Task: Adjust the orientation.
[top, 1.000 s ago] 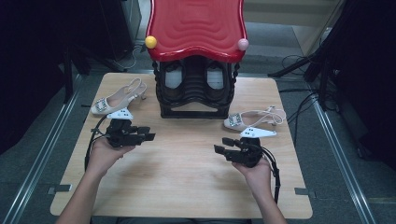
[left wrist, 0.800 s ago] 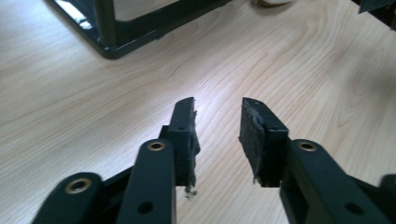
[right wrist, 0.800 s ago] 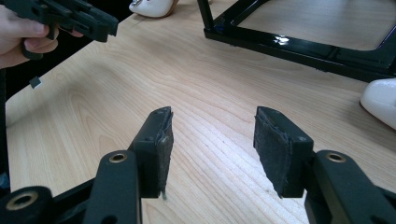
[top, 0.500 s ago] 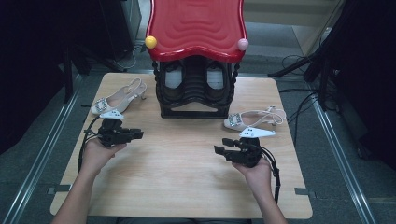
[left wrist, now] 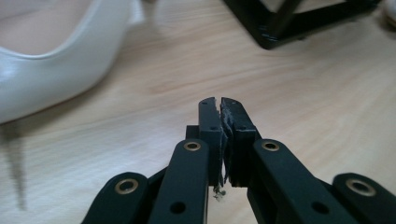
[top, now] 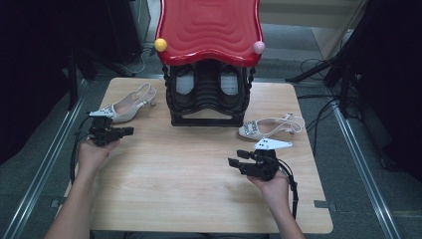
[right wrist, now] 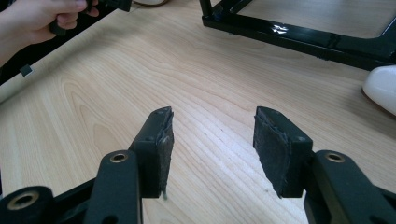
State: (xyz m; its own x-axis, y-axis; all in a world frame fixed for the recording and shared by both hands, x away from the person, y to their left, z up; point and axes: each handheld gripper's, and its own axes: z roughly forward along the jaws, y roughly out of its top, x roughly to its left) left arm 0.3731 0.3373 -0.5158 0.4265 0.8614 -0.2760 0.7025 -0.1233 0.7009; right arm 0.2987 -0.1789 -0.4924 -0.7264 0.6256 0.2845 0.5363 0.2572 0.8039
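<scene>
On the wooden table (top: 199,169), the black rack (top: 209,97) stands at twelve o'clock. The left gripper (top: 124,132), its jaws just closed on nothing, sits beside the white shoe (top: 124,105) at ten o'clock. The right gripper (right wrist: 212,135) gapes wide, empty; its view shows the pads (right wrist: 275,149) up close.

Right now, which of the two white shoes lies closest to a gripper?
The left shoe, beside the shut left gripper. The right shoe lies a bit farther from its gripper.
</scene>
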